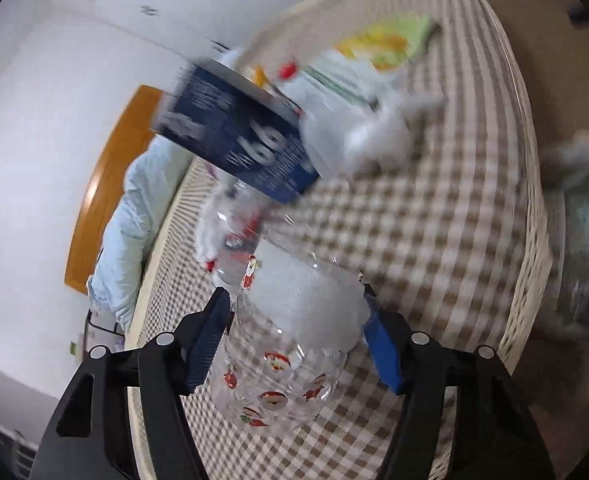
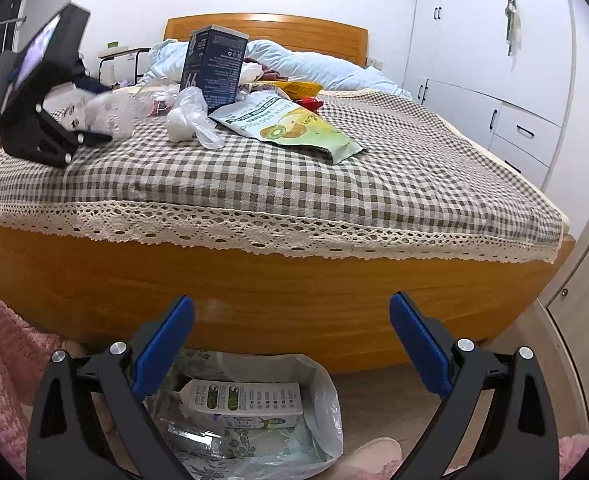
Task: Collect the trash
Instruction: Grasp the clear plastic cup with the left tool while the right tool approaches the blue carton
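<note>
My left gripper [image 1: 294,300] is shut on a clear plastic cup [image 1: 290,344] printed with red Santa faces, its blue pads pressing both sides just above the checked bedspread [image 1: 434,240]. The right wrist view shows this gripper [image 2: 94,136] at the bed's left side with the blurred cup [image 2: 110,114]. Behind the cup lie a crushed clear bottle [image 1: 234,232], a dark blue carton [image 1: 234,136], a crumpled white plastic bag [image 1: 374,136] and a green-yellow snack pouch [image 1: 390,44]. My right gripper [image 2: 290,300] hangs open over a clear trash bag [image 2: 322,400] on the floor, which holds a white carton [image 2: 246,402].
The wooden bed frame [image 2: 294,300] fronts the trash bag, with a lace trim [image 2: 294,236] along the cloth's edge. White wardrobes [image 2: 494,80] stand at the right. A pale blue duvet [image 2: 314,64] is bunched by the headboard. A person's foot [image 2: 370,456] is near the bag.
</note>
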### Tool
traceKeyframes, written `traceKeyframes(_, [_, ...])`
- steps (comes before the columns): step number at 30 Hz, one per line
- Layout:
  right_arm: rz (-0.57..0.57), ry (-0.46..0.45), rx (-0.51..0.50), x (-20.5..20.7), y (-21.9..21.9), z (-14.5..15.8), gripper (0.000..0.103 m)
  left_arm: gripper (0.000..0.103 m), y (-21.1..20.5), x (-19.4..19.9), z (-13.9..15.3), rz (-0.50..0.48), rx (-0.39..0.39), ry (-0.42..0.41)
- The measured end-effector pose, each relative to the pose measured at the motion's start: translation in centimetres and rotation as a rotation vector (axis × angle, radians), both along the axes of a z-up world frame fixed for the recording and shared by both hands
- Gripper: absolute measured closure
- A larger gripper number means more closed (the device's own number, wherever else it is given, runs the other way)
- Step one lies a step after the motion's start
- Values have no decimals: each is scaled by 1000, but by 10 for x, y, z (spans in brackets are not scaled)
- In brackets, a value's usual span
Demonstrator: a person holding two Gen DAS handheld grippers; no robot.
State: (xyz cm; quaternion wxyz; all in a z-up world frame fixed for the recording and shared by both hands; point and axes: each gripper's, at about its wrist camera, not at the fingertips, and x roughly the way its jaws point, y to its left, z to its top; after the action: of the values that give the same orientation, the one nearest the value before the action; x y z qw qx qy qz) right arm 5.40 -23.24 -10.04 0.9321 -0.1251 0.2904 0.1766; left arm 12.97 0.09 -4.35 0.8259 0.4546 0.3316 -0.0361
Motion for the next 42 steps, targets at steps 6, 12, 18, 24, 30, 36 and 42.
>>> traceKeyframes(6, [9,17,2,2,4,-5,9,40,21,-8,43,150,-482,-143])
traceKeyframes(12, [23,19,-14,1,9,-5,9,40,44,-11,43,283,-884,-218])
traceKeyframes(18, [22,41,-17,-1,12,-9,9,36,39,-1,11,286,-914,-223])
traceKeyframes(24, [28,26,-35,0,16,-2,9,30,38,-17,14,294,-895,-231])
traceKeyframes(30, [49,-61,-48,25,35,33,9,31,51,-29,19,312,-905,-231])
traceKeyframes(36, [149,-190,-110,68,88,91,9,32,59,-31,24,312,-936,-239])
traceKeyframes(42, [248,-232,-249,129,153,137,9,33,69,-27,37,322,-950,-300])
